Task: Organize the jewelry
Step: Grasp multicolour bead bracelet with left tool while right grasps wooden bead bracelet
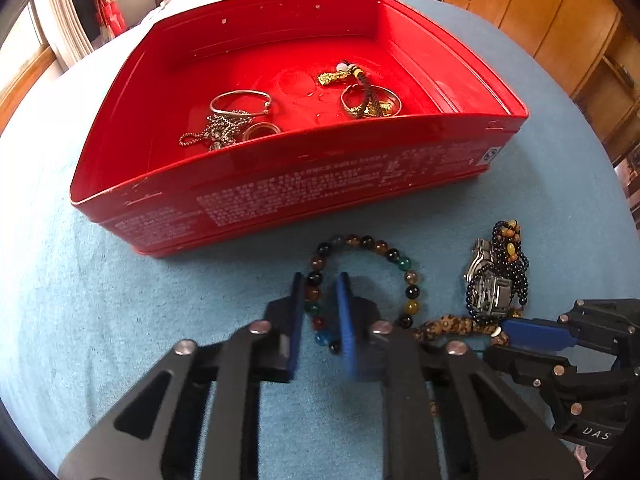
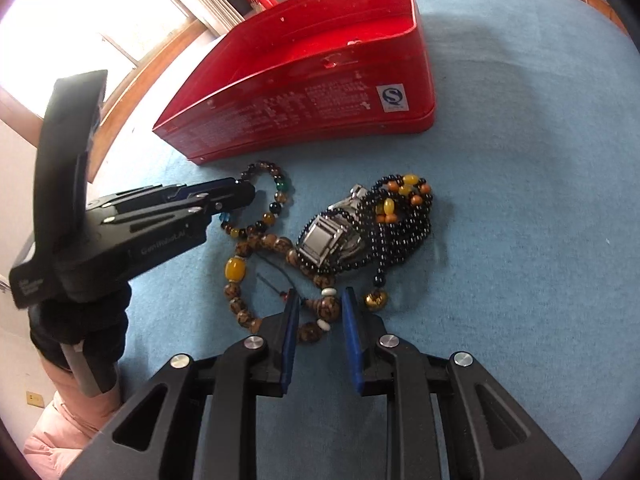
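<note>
The left gripper (image 1: pixel 320 284) straddles one side of a round multicoloured glossy-bead bracelet (image 1: pixel 362 280) lying flat on blue cloth (image 1: pixel 160 320) before the red tin tray (image 1: pixel 280 184). Its fingers are parted, not yet clenched. The right gripper (image 2: pixel 320 300), likewise parted, brackets a brown carved-bead strand (image 2: pixel 312 316).

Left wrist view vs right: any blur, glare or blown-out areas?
Left wrist view: right finger of the left gripper is motion-smeared; glossy glare on the red tin floor. Right wrist view: window at upper left blown out; strong fisheye bending in both views.
</note>
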A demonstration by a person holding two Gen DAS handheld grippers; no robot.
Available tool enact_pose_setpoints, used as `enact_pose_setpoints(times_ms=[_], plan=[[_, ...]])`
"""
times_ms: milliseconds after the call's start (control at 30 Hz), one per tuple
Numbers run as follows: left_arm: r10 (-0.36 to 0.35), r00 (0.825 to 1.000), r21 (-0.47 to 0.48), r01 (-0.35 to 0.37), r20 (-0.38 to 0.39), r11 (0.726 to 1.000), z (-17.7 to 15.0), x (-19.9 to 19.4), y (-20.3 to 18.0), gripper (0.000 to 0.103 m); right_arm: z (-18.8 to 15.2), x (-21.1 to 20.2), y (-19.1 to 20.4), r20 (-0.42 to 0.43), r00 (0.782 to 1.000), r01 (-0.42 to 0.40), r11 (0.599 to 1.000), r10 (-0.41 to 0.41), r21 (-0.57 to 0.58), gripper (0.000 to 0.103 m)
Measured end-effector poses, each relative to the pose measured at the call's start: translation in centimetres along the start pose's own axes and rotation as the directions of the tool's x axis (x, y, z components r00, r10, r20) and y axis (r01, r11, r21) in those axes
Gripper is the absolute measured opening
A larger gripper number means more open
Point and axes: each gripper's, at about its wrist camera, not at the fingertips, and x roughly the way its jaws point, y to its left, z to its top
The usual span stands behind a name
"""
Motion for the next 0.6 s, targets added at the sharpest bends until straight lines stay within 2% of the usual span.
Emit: enact_pose_setpoints(times_ms=[133, 400, 600], plan=[[-0.028, 1.0, -0.022, 0.028, 0.006, 0.999, -0.1, -0.1, 0.4, 0.006, -0.3, 0.1, 0.7, 0.019, 0.999, 0.038, 0.998, -0.037, -0.05, 0.02], [-0.065, 0.998, -0.038, 0.066, 0.012, 0.997, -1.9, -1.2, 2.4, 0.006, -0.6, -1.2, -0.1, 0.033, 0.999, 0.007, 0.999, -0.006, -0.034, 0.019], [-0.058, 0.998, -0.022, 0.059, 0.02, 0.998, -3.2, -1.6, 2.2, 0.006, -0.5, -0.5, -0.2, -0.01, 1.0, 0.013, 0.999, -0.013, -0.038, 0.02]])
